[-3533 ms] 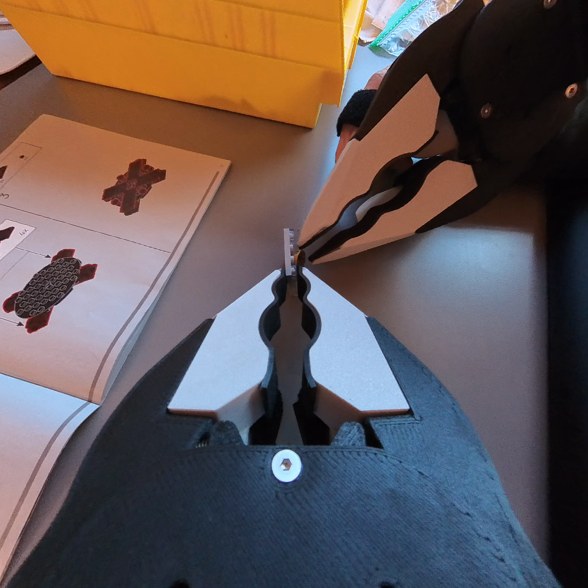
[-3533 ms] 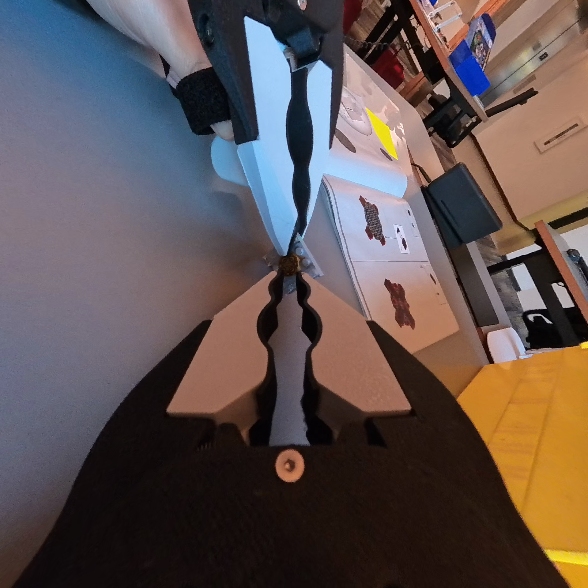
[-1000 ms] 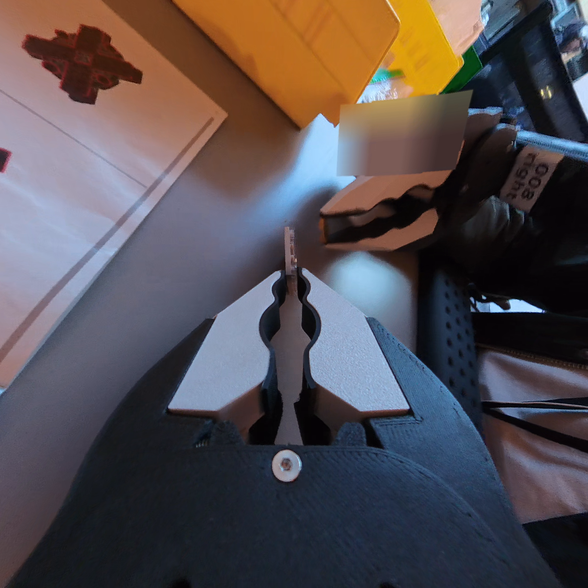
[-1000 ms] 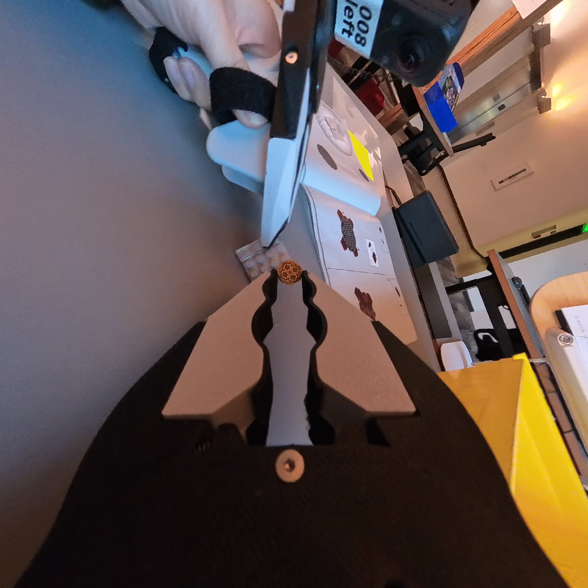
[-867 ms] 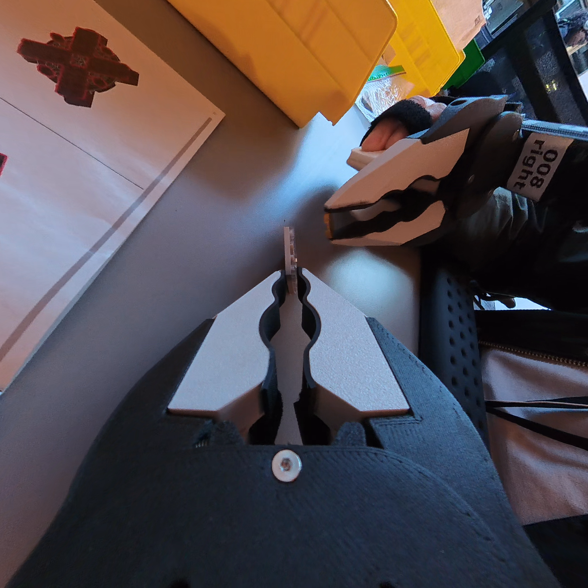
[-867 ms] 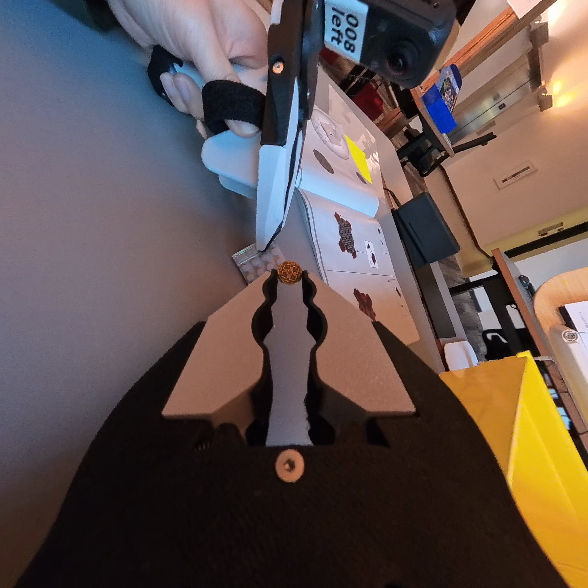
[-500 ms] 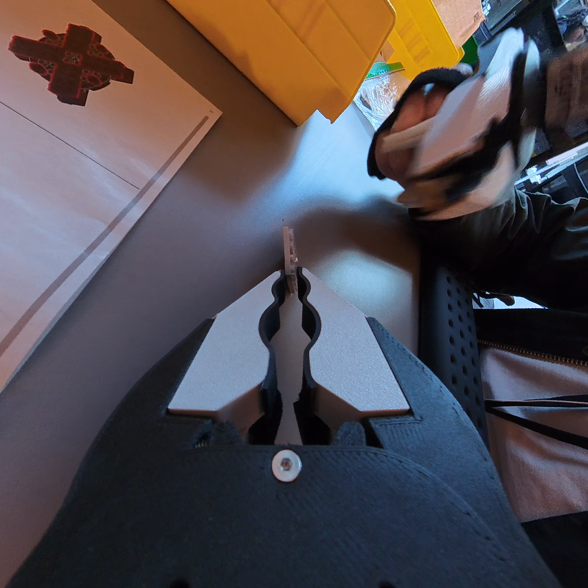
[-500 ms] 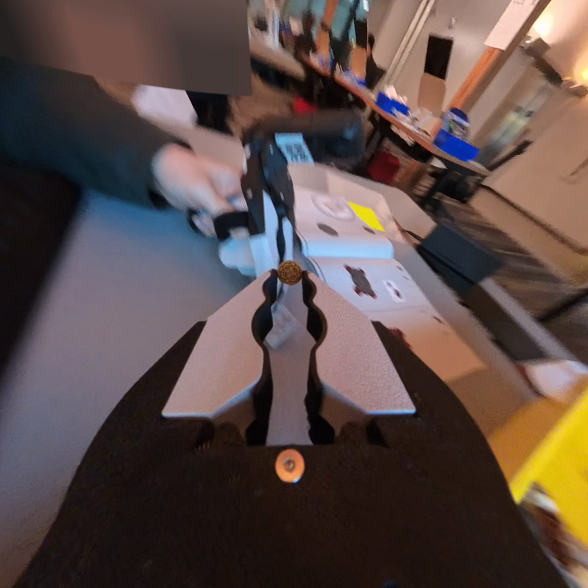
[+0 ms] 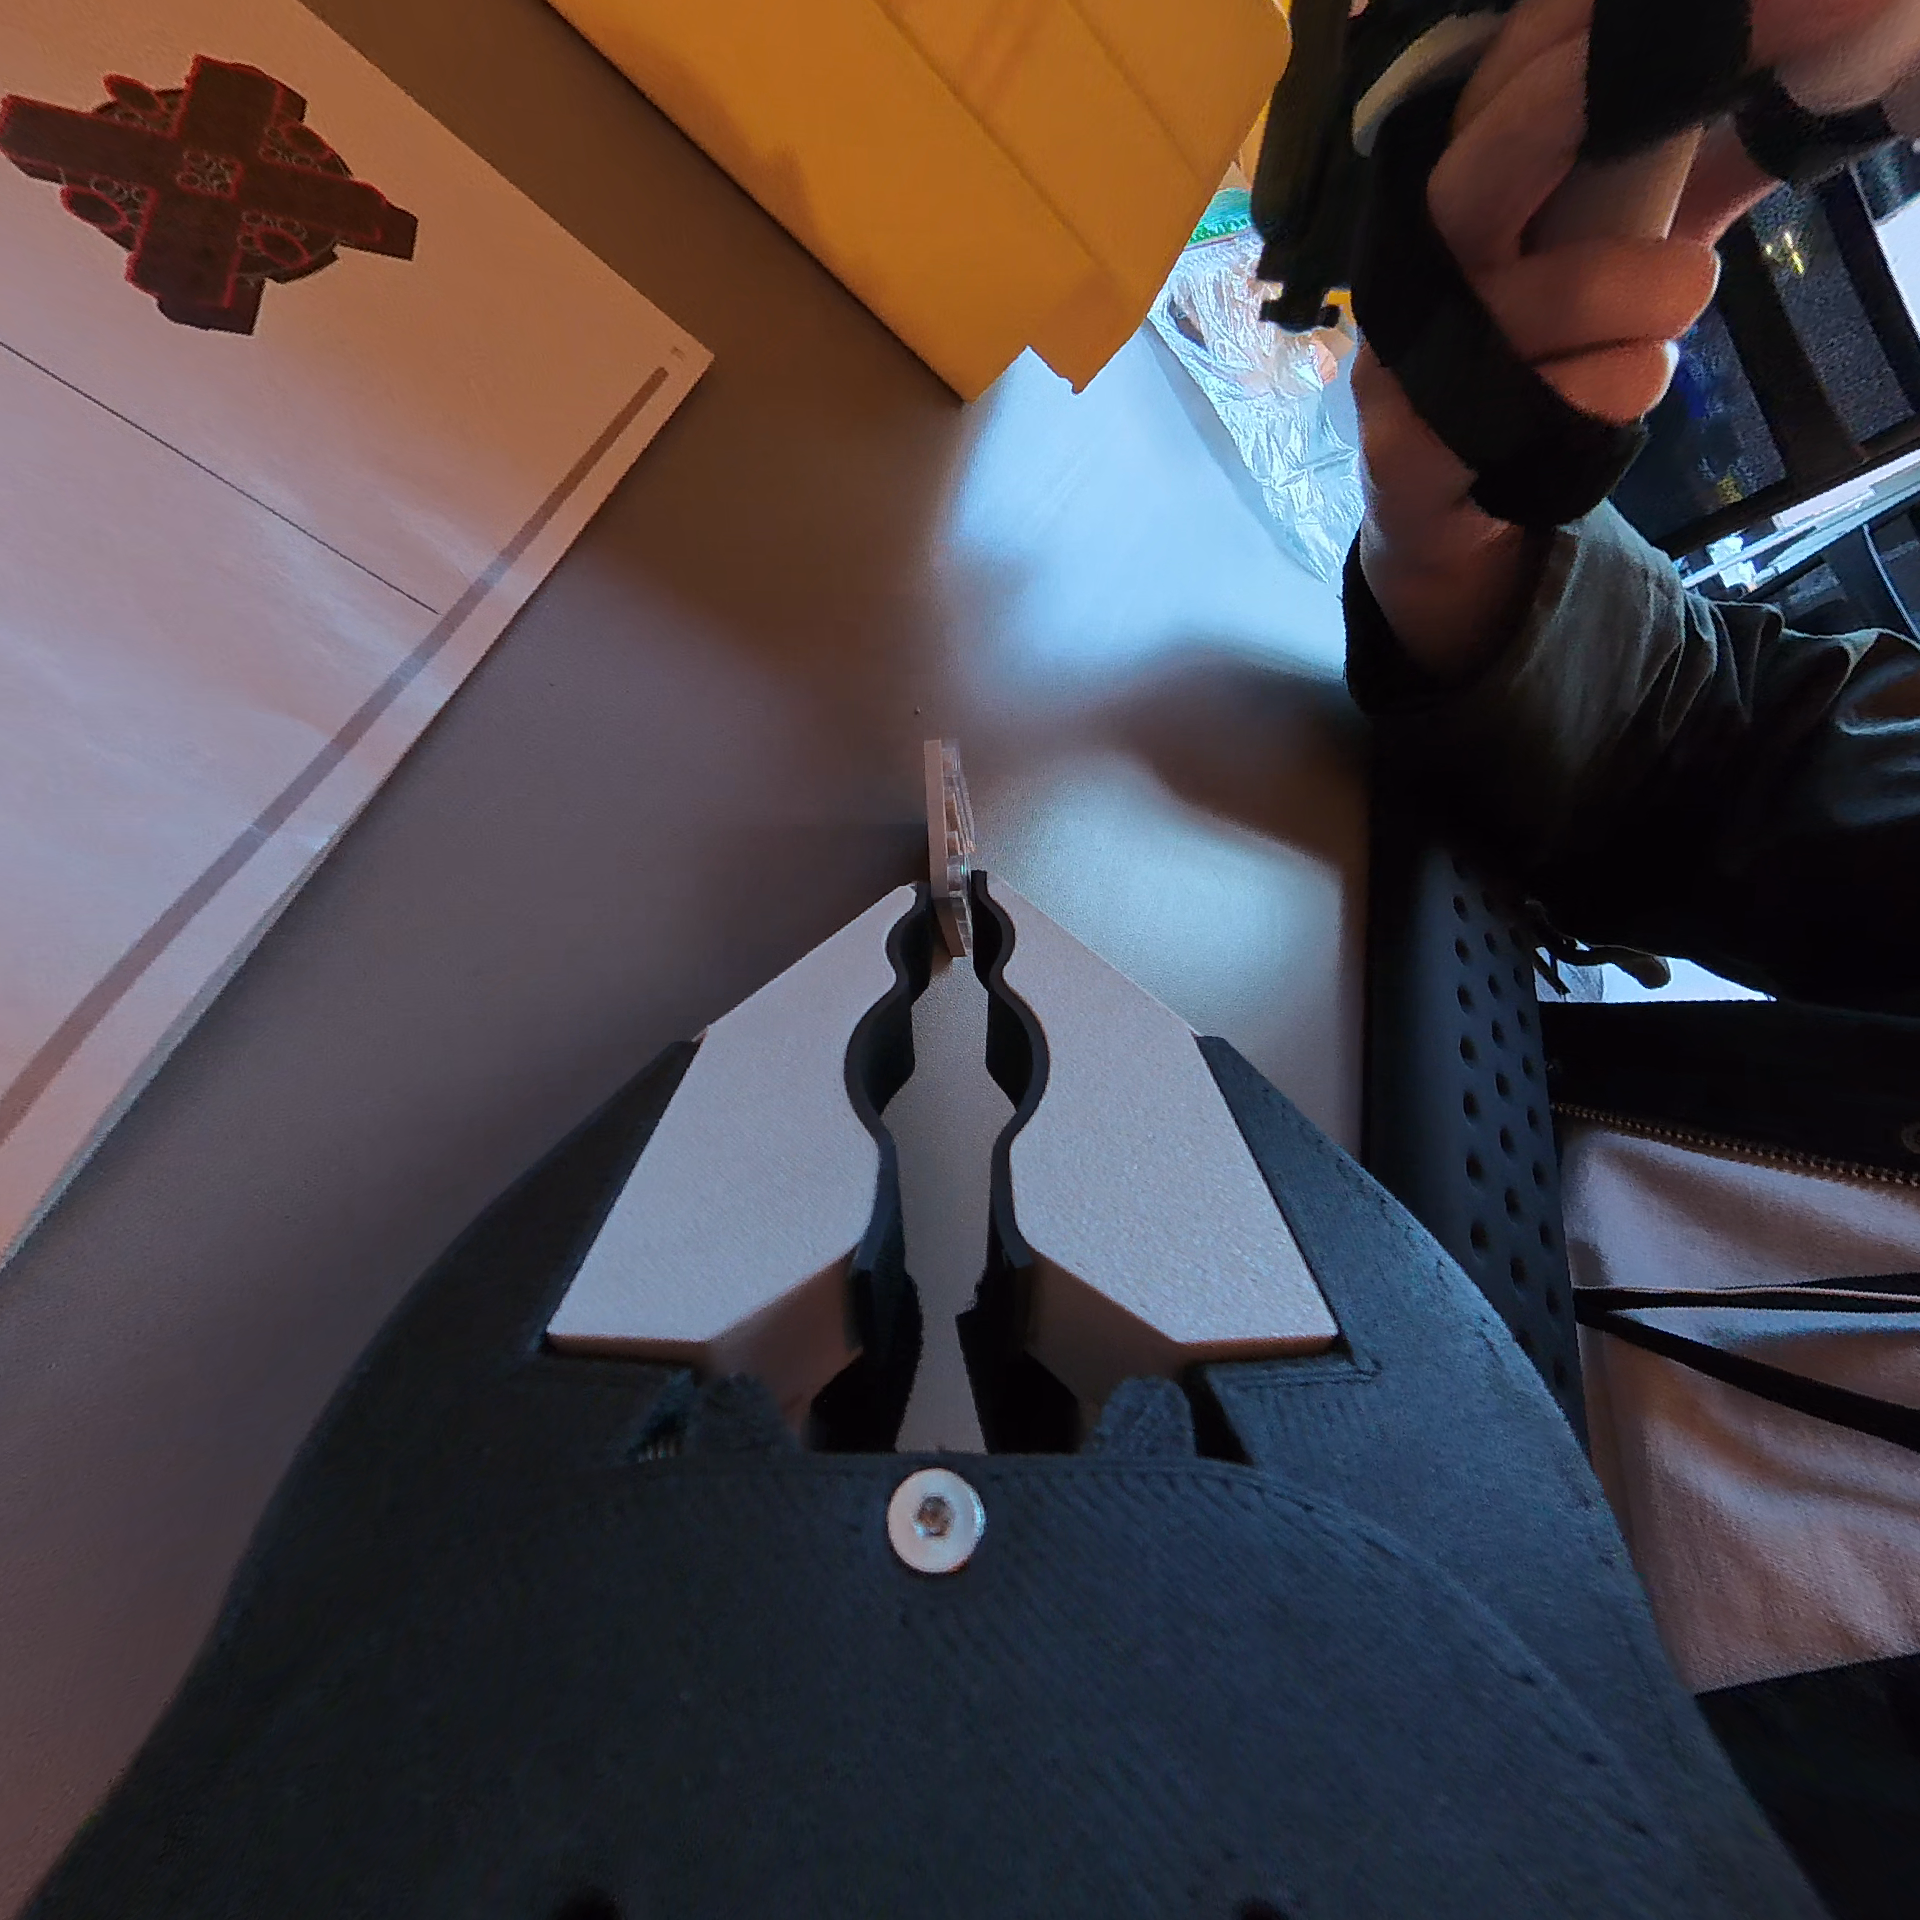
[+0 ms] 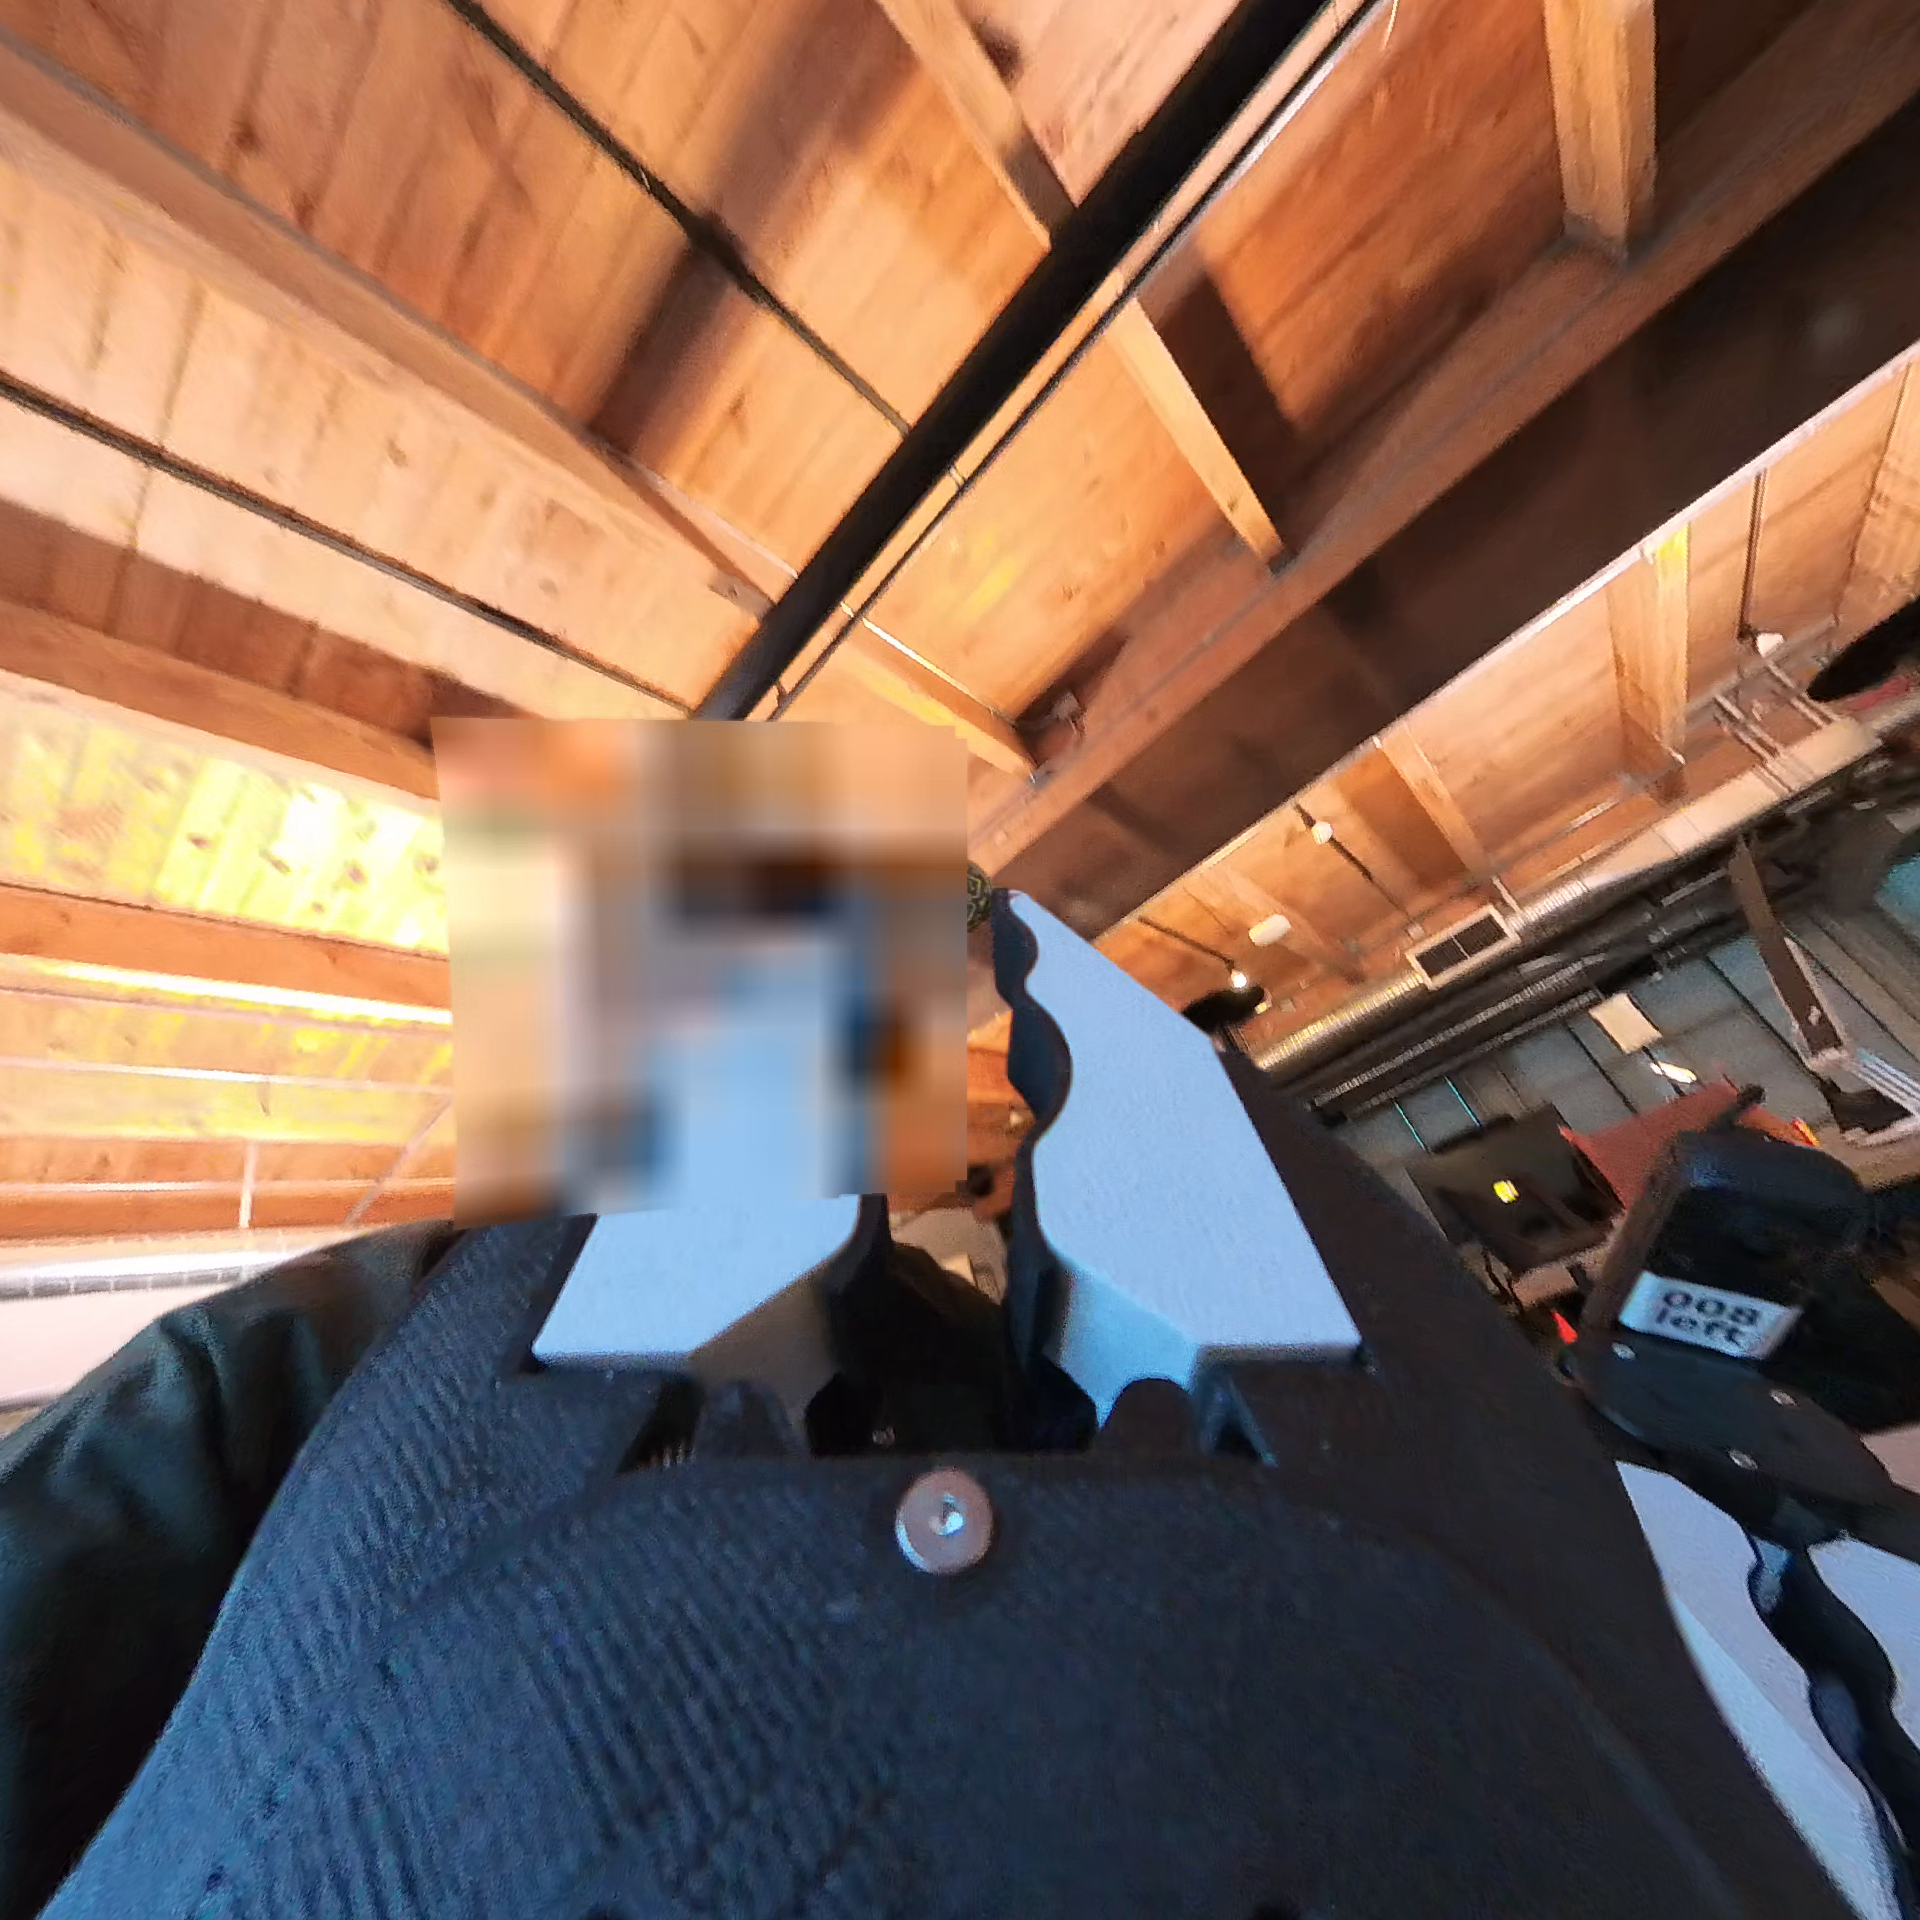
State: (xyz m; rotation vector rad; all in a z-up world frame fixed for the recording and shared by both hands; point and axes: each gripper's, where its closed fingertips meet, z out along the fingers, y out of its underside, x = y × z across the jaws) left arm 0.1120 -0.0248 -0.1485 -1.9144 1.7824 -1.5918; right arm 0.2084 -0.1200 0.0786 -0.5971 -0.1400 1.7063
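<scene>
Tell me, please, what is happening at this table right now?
A person works with two handheld grippers. The left gripper is shut on a small grey studded plate, held on edge above the grey table beside an open instruction booklet and a yellow bin. The right gripper is tipped up toward the wooden ceiling, a small round piece at its tip.

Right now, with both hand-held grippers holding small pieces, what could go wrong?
1. The left hand-held gripper pinches the thin studded plate only by its near edge, so it might twist or slip onto the grey table.
2. The right hand-held gripper is tipped toward the ceiling; its small round piece sits at the very tips and could drop.
</scene>
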